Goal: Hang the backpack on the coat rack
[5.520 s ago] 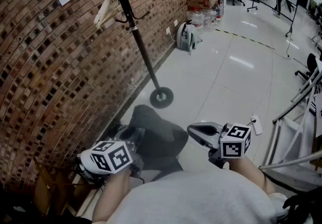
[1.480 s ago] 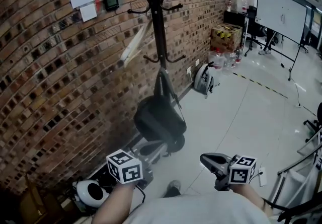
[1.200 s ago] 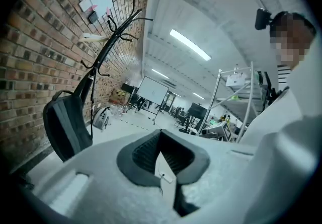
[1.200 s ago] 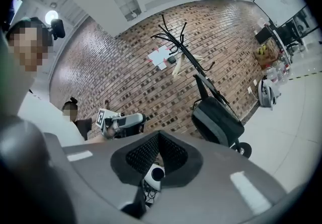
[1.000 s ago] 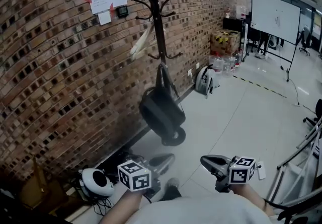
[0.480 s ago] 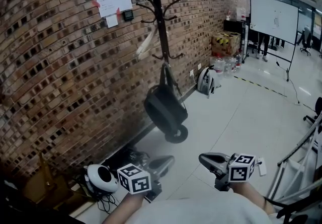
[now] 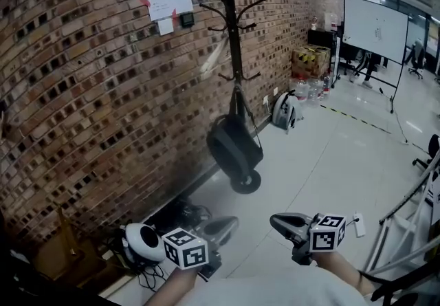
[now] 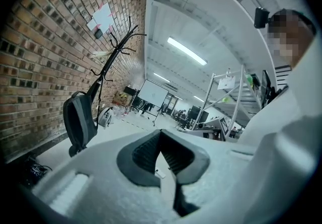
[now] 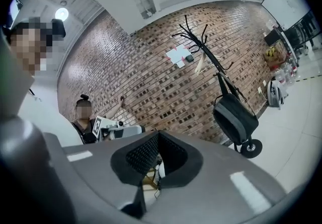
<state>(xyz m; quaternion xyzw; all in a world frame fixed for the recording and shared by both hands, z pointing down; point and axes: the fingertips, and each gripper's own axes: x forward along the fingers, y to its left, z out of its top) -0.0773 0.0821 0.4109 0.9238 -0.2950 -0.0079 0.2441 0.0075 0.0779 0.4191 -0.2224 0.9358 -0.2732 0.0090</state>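
Head view: left gripper (image 7: 231,221), right gripper (image 7: 274,219), apparently closed, empty.

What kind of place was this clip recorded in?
Probably an office or lab workspace. A whiteboard on a stand sits on the glossy floor. A coat rack with a backpack hanging on it stands by the brick wall, and a cardboard box sits farther along.

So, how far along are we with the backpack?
Looks done: the backpack hangs by its strap from a hook on the coat rack. In hand: nothing; the left gripper and right gripper are shut, empty, clear of it. Left: nothing visible.
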